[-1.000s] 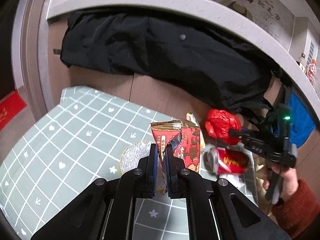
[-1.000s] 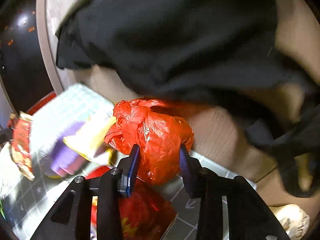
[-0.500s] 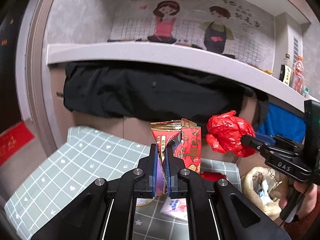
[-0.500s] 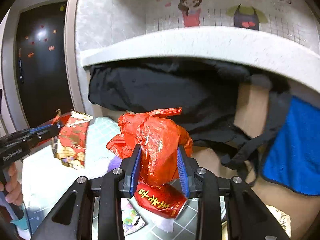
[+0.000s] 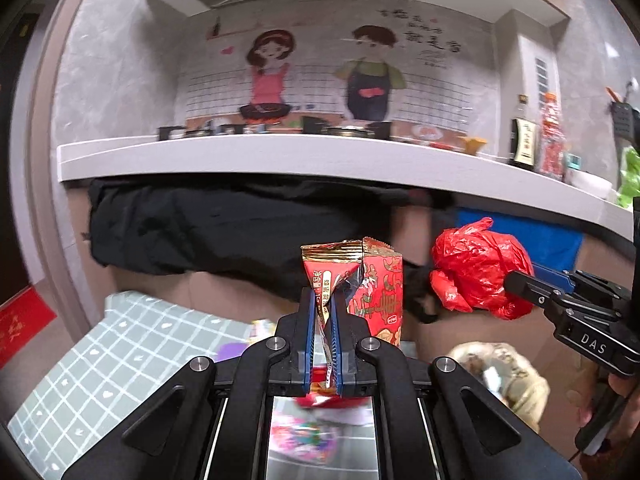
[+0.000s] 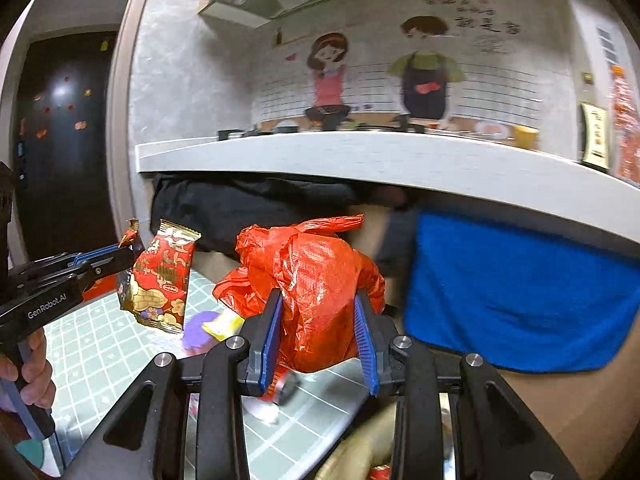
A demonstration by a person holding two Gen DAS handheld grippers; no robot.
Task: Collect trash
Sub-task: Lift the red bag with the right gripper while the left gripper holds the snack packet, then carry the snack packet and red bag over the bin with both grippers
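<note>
Left gripper [image 5: 323,334] fingers pinch our light, crinkly snack wrapper [image 5: 366,280] mid-fold | right gripper [image 6: 318,334] hugs soft red bag [image 6: 308,280], three o'clock | slippery — squeeze bulk.

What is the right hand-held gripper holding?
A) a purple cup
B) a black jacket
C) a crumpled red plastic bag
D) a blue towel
C: the right hand-held gripper has its blue pads pressed against both sides of the crumpled red plastic bag, lifted above the green checked table.
</note>
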